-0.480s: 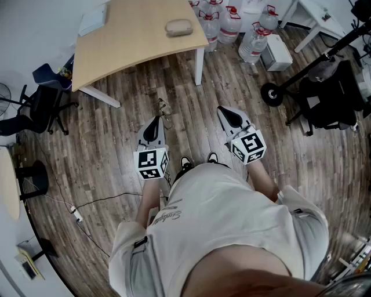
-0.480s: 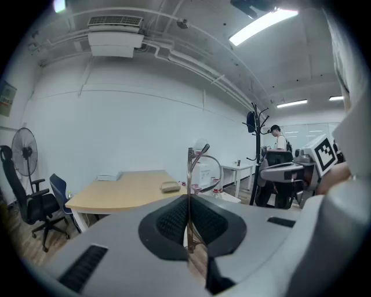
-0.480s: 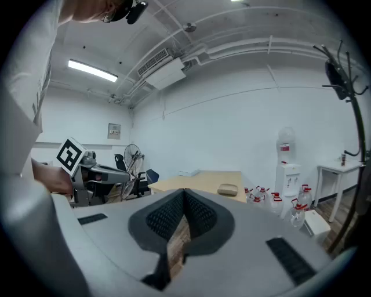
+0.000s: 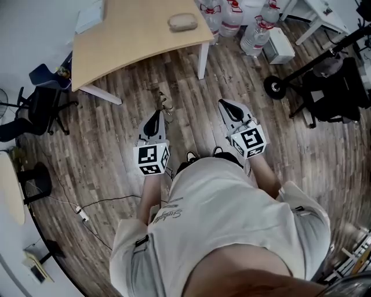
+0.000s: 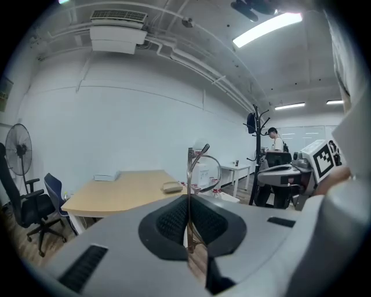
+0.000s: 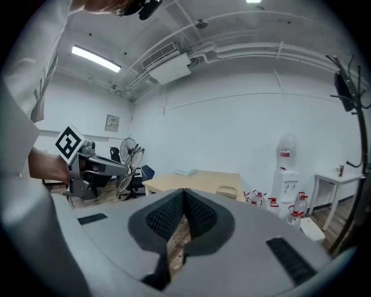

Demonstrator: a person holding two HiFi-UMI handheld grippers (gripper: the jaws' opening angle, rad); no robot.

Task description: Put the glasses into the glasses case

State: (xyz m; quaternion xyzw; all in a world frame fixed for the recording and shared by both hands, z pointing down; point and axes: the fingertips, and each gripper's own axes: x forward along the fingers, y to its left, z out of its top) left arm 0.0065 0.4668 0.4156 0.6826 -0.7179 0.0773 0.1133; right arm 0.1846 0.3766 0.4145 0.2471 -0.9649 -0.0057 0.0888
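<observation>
My left gripper [image 4: 156, 116] is shut on thin metal-framed glasses [image 4: 164, 104], which stick out past its tip above the wooden floor. In the left gripper view the glasses [image 5: 203, 167] stand upright between the pads of the left gripper [image 5: 188, 200]. The beige glasses case [image 4: 182, 22] lies closed on the light wooden table [image 4: 133, 35], well ahead of both grippers. It also shows as the case [image 5: 172, 187] and the case [image 6: 227, 191] in the gripper views. My right gripper [image 4: 225, 107] is shut with nothing in it, its pads [image 6: 197, 212] meeting at the tips.
Water bottles [image 4: 255, 36] and a white box [image 4: 279, 45] stand on the floor right of the table. A black wheeled stand [image 4: 313, 64] is at the right, office chairs [image 4: 35, 104] at the left. A flat white object [image 4: 91, 17] lies on the table's far left. A cable [image 4: 87, 206] runs along the floor.
The person's feet have shifted in a small step and the view has moved slightly. Both grippers keep the same pose, the left still holding the glasses.
</observation>
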